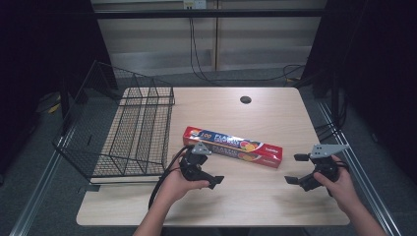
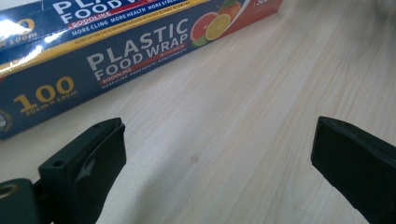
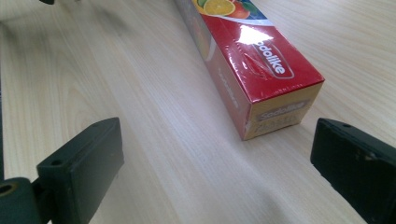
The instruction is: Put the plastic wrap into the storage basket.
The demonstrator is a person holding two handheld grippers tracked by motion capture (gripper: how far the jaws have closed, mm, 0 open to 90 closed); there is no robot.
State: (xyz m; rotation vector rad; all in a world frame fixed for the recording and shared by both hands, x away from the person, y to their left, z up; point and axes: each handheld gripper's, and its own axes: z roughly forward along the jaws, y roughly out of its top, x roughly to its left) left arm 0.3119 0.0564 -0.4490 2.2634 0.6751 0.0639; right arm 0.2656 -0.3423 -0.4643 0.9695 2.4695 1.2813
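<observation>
Food wrap box (image 1: 232, 146) lying flat mid-table (image 1: 275, 206), long axis slanting, red end pointing toward right gripper (image 1: 296, 168). Left gripper (image 1: 208, 173) hovering just beside box's near side, jaws spread wide, gripping nothing. Right gripper likewise gaping, empty. Wire basket (image 1: 129, 129) sitting left of box.

Plastic wrap box (image 1: 233, 146) lies flat mid-table, unopened.

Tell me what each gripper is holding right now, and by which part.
Nothing is held. The left gripper and right gripper both stand open over bare table, with the plastic food wrap box lying untouched beyond their jaws.
</observation>
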